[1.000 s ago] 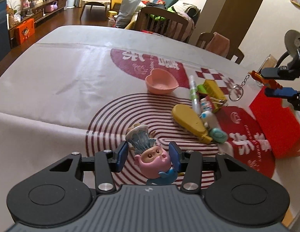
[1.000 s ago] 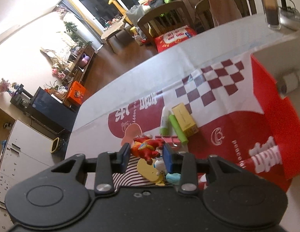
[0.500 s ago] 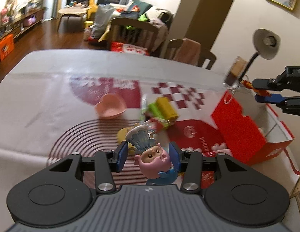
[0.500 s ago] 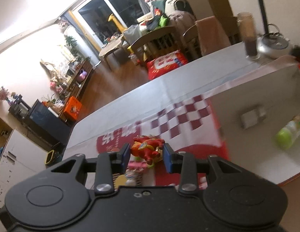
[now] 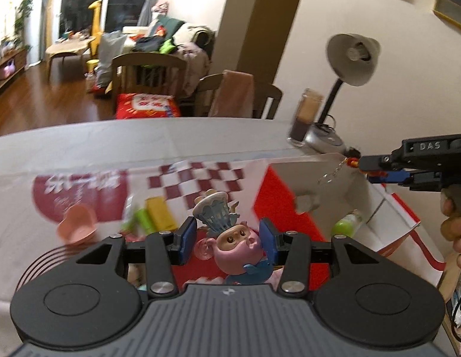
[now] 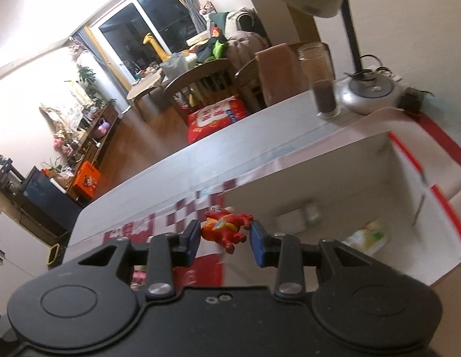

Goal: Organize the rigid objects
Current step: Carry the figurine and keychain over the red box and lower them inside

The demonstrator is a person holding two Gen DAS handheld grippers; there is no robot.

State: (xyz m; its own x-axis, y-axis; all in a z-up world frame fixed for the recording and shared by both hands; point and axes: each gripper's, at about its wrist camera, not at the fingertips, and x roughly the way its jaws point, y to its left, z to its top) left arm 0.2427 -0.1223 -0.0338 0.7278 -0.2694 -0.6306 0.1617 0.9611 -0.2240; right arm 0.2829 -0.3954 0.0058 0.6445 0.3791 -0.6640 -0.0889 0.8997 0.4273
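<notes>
My left gripper [image 5: 227, 235] is shut on a pink chef-hat figurine [image 5: 235, 239], held in the air just left of the red box [image 5: 285, 208]. The box stands with its white inside in sight, and a green bottle [image 5: 346, 223] lies in it. In the right wrist view my right gripper [image 6: 224, 235] is shut on a red keychain figure [image 6: 226, 227] over the box's near wall [image 6: 316, 190]; the bottle [image 6: 367, 236] lies below to the right. In the left wrist view the right gripper [image 5: 367, 168] hangs above the box, its key chain [image 5: 331, 174] dangling.
On the table left of the box lie a pink heart bowl [image 5: 77, 226], a yellow block [image 5: 160, 212] and a green tube [image 5: 141, 218]. Behind the box stand a tall glass [image 6: 319, 80] and a desk lamp [image 5: 352, 59]. Chairs line the far edge.
Both grippers have risen and swung right, from over the toys on the cloth to the red box, each keeping hold of its figure.
</notes>
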